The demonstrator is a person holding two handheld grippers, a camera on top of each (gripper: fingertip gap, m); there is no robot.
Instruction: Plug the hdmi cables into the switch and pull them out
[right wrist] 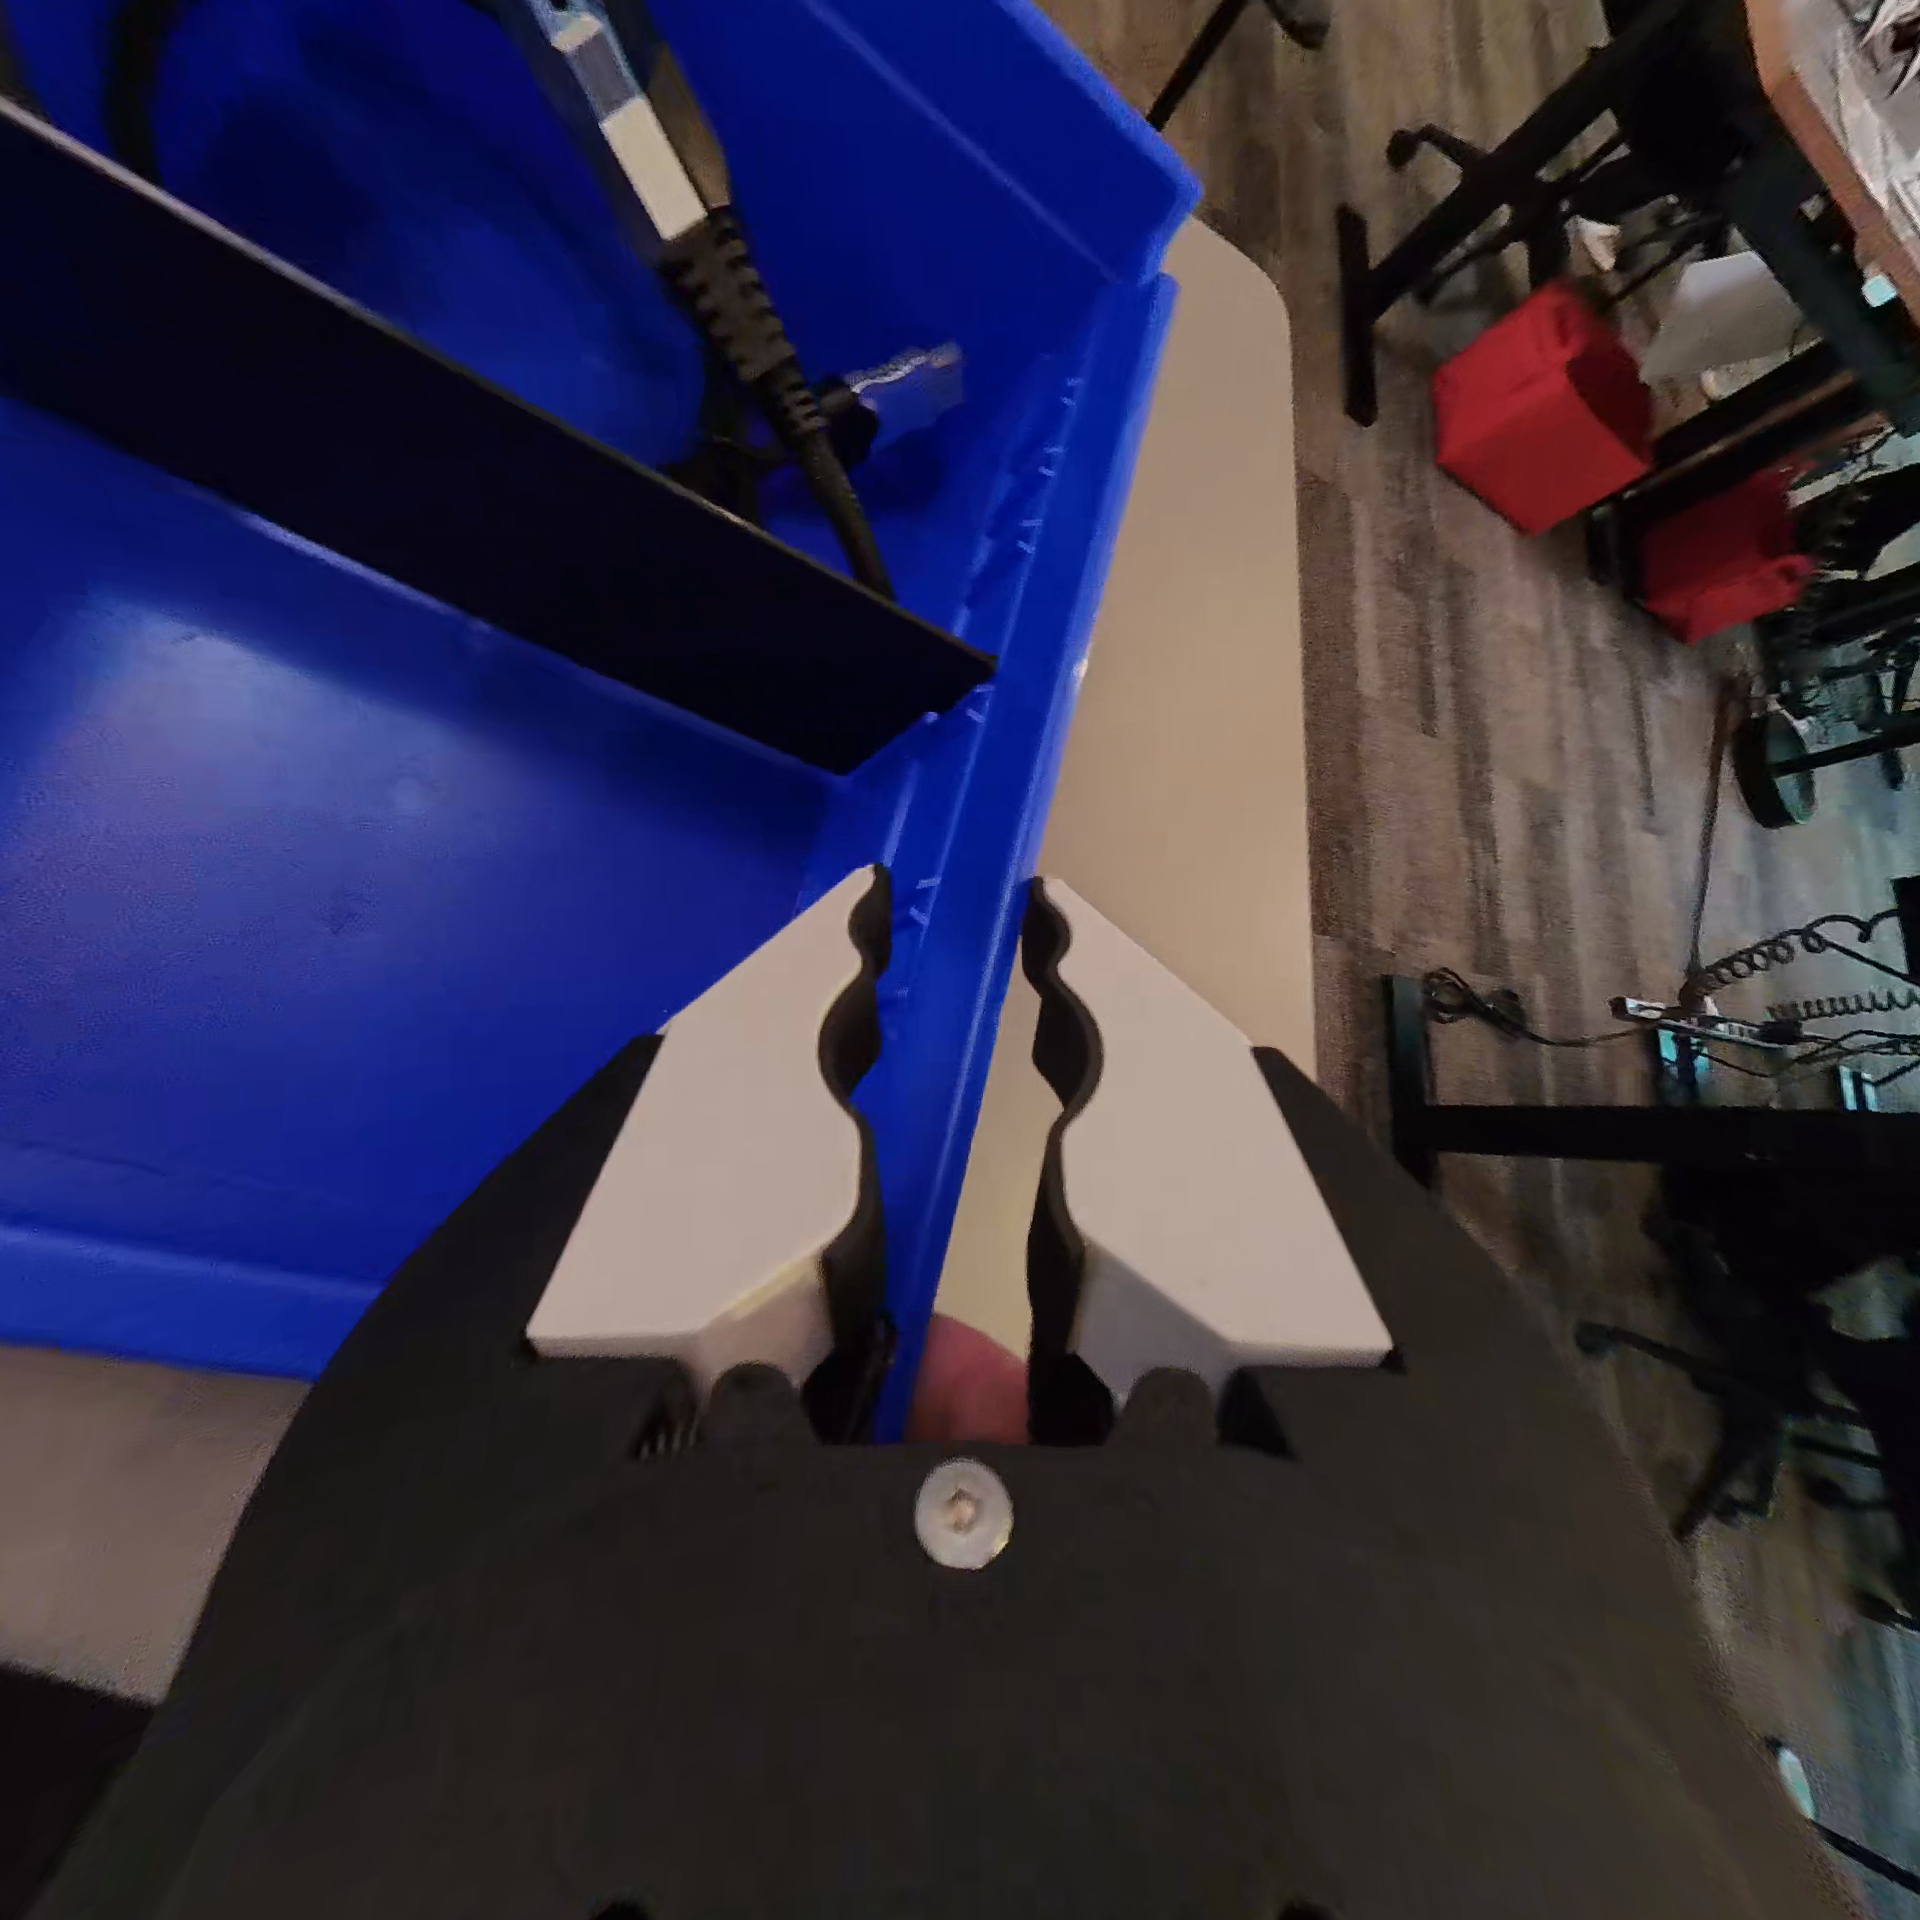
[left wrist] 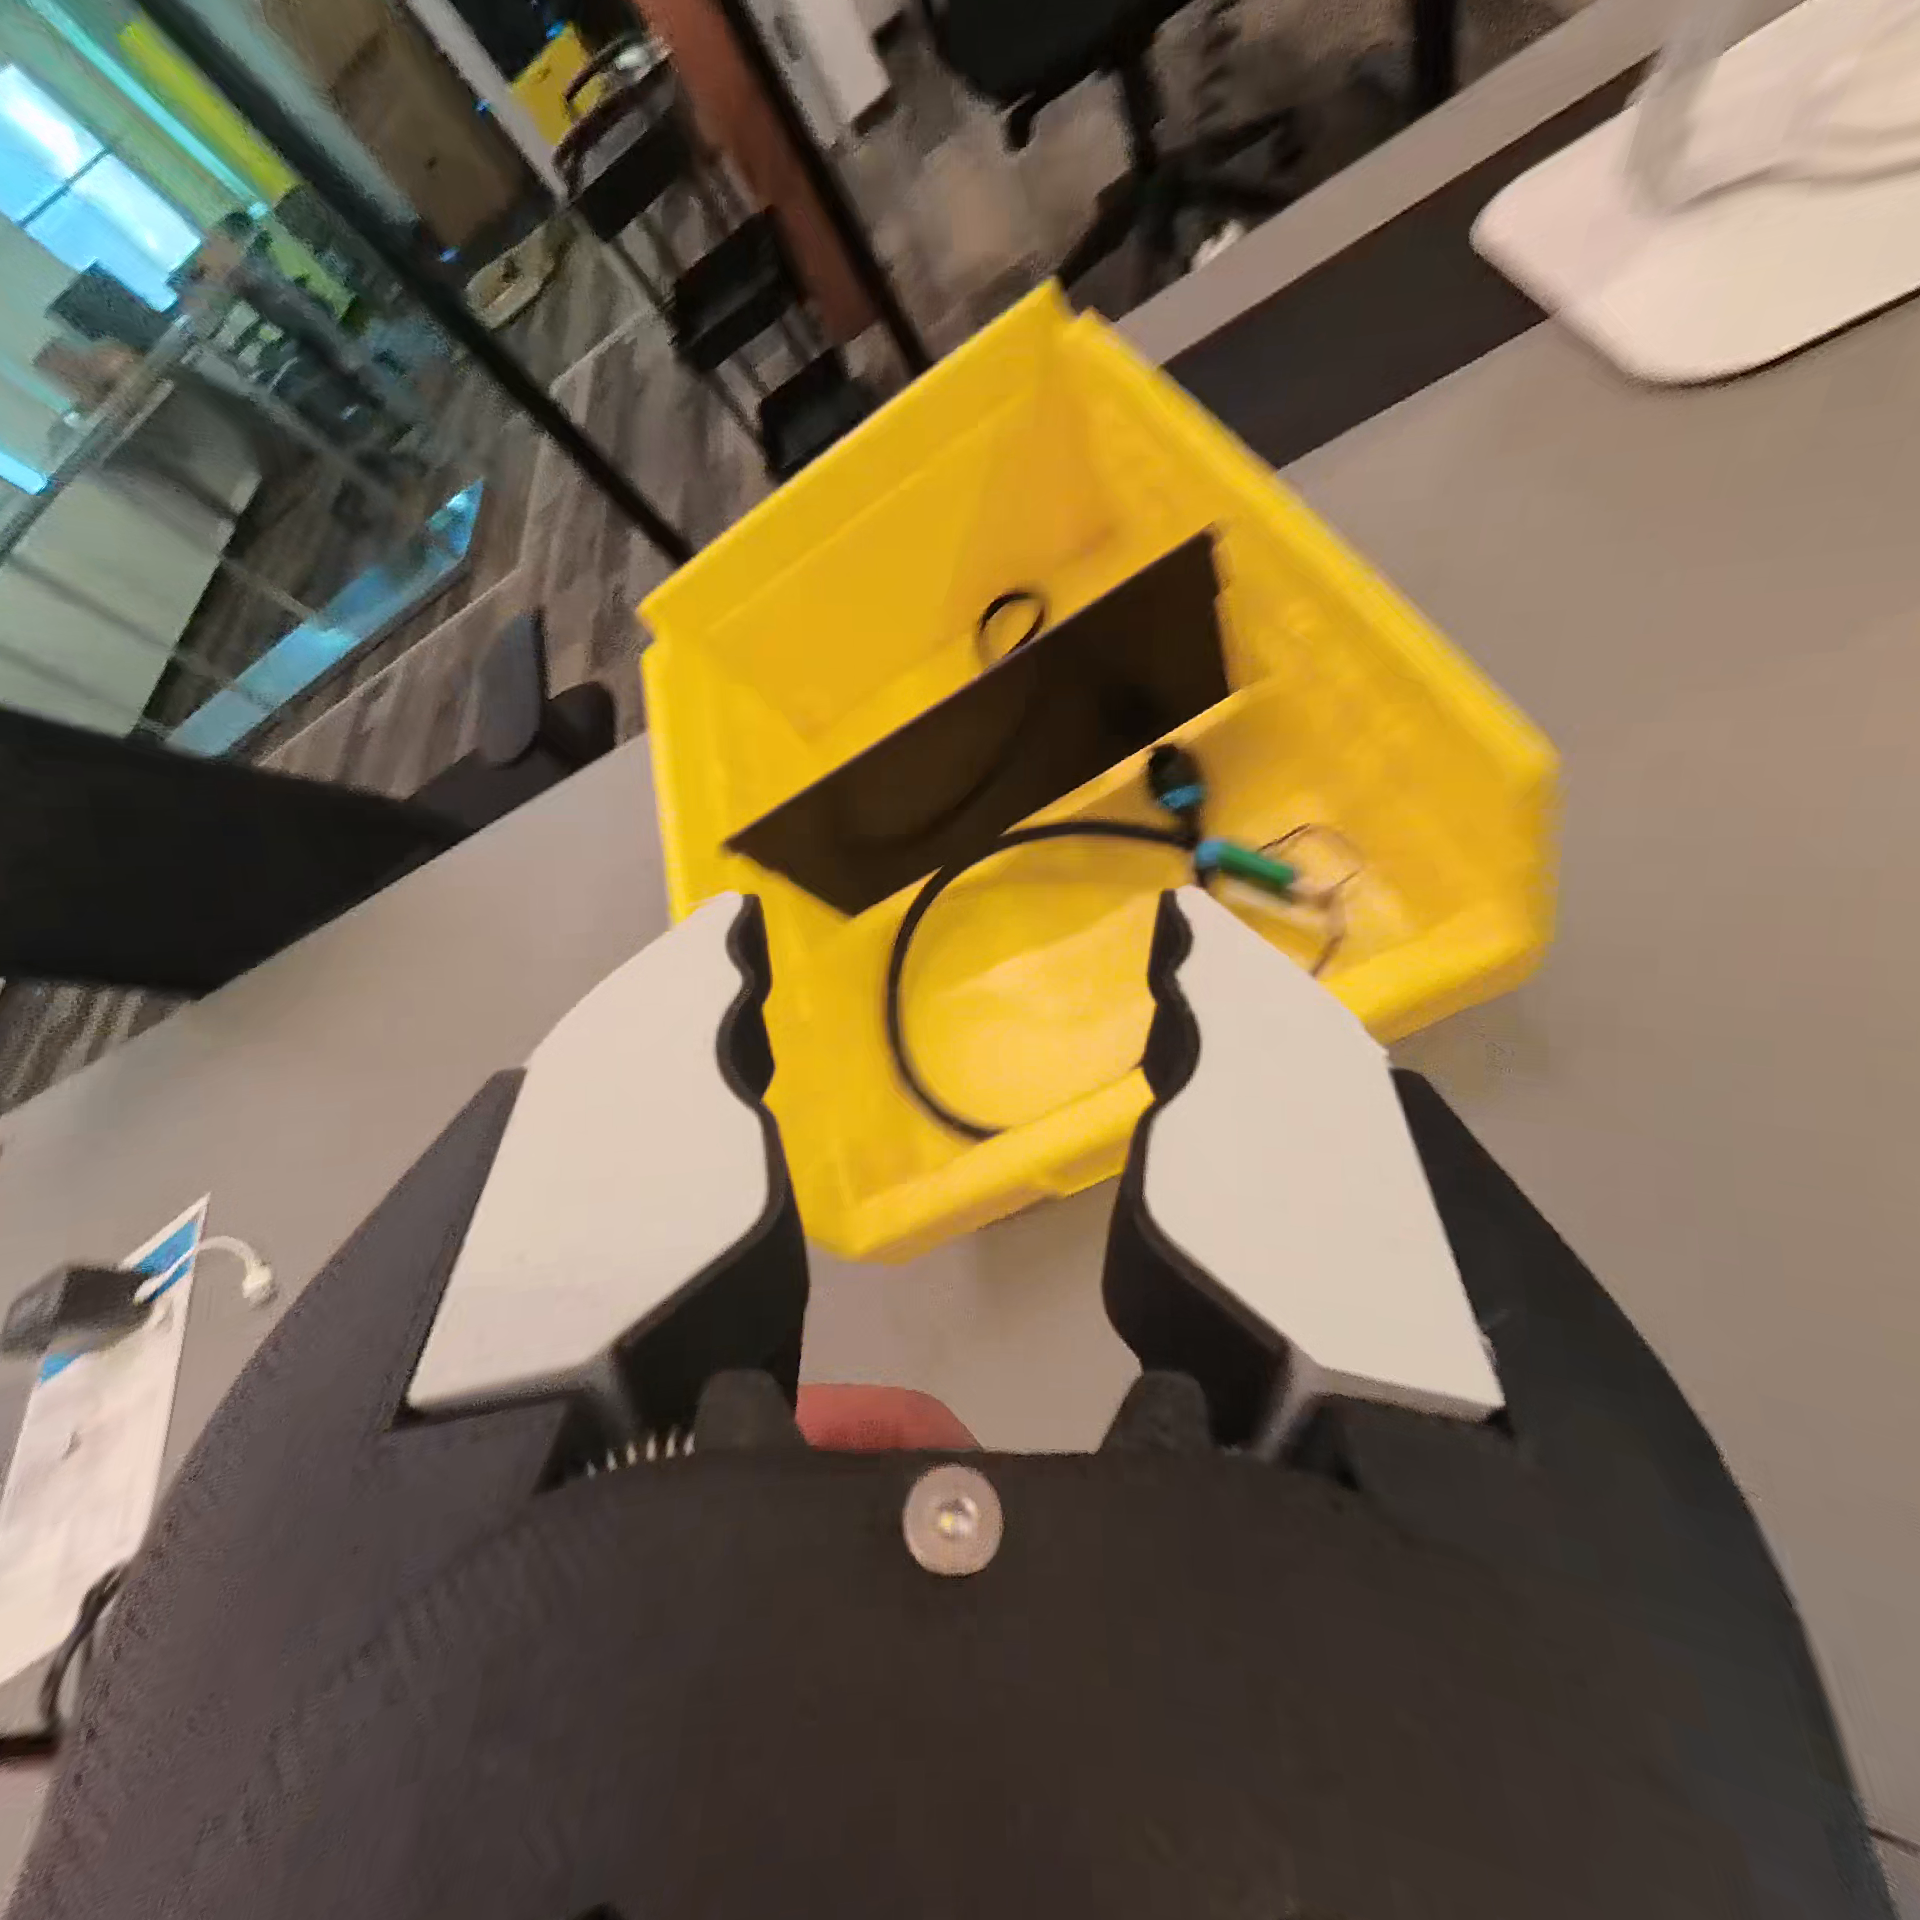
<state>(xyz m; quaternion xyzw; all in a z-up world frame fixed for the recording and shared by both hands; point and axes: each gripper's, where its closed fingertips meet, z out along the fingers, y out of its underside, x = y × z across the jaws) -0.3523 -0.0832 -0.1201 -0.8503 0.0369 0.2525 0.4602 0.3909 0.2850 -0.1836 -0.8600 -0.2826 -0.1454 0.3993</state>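
Observation:
In the left wrist view my left gripper (left wrist: 958, 902) is open and empty, held over the near compartment of a yellow bin (left wrist: 1403, 623). A black divider (left wrist: 987, 727) splits the bin. A looped black cable (left wrist: 904, 997) with blue and green plugs (left wrist: 1236, 862) lies inside. In the right wrist view my right gripper (right wrist: 956, 888) stands narrowly open astride the right wall of a blue bin (right wrist: 1039, 520). A black divider (right wrist: 468, 468) crosses that bin. Behind it lies a black cable with a silver plug (right wrist: 644, 156). I see no HDMI switch for certain.
A white stand base (left wrist: 1714, 239) sits on the grey table at the far right. A white and blue packet (left wrist: 94, 1455) with a small black box (left wrist: 62, 1309) lies at the near left. The table edge (right wrist: 1247, 623) runs just right of the blue bin, with floor and red boxes (right wrist: 1538, 405) beyond. The tips of one gripper are about 85 cm away from the tips of the other.

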